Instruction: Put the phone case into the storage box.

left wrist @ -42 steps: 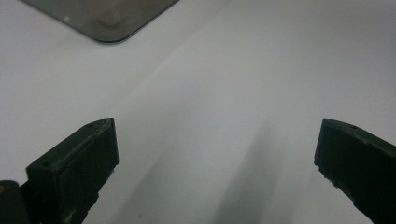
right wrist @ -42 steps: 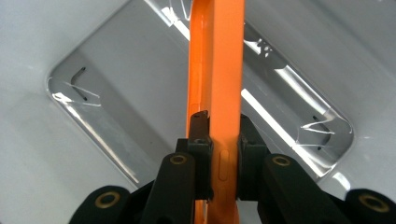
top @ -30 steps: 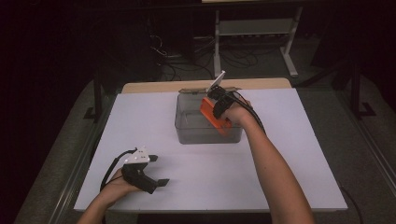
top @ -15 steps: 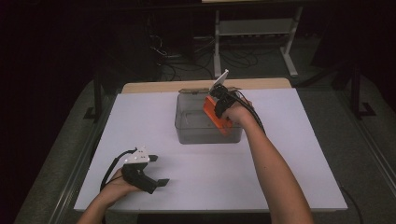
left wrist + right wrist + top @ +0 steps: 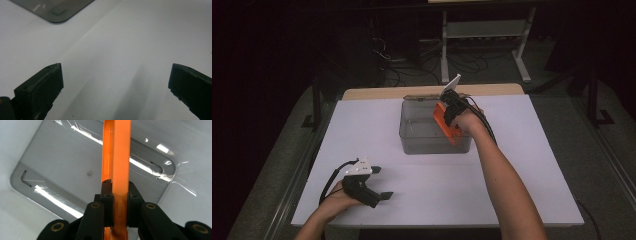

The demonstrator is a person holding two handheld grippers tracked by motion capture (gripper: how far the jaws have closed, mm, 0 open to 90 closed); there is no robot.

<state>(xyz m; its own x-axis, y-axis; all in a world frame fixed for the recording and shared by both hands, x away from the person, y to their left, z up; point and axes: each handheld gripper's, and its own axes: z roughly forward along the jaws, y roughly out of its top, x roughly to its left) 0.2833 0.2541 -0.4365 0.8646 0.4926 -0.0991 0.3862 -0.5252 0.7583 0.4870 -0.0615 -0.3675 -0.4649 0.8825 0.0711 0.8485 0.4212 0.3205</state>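
Observation:
A flat orange plastic piece (image 5: 451, 133) hangs tilted over the right part of a clear grey plastic bin (image 5: 412, 135) in the middle of the white table. My right gripper (image 5: 450, 112) is shut on it. In the right gripper view the two black jaws pinch the edge of the orange piece (image 5: 120, 150), with the bin's bare floor (image 5: 62, 165) below. My left gripper (image 5: 383, 182) rests low at the table's front left, open, with nothing between its fingers. In its own view the left gripper (image 5: 116, 75) faces white tabletop, a corner of the bin (image 5: 55, 10) far off.
A white sheet covers the table (image 5: 532, 165), and a strip of bare wood (image 5: 377, 93) shows along its far edge. A white metal stand (image 5: 484, 30) and cables lie on the dark floor beyond. A cable trails from each gripper.

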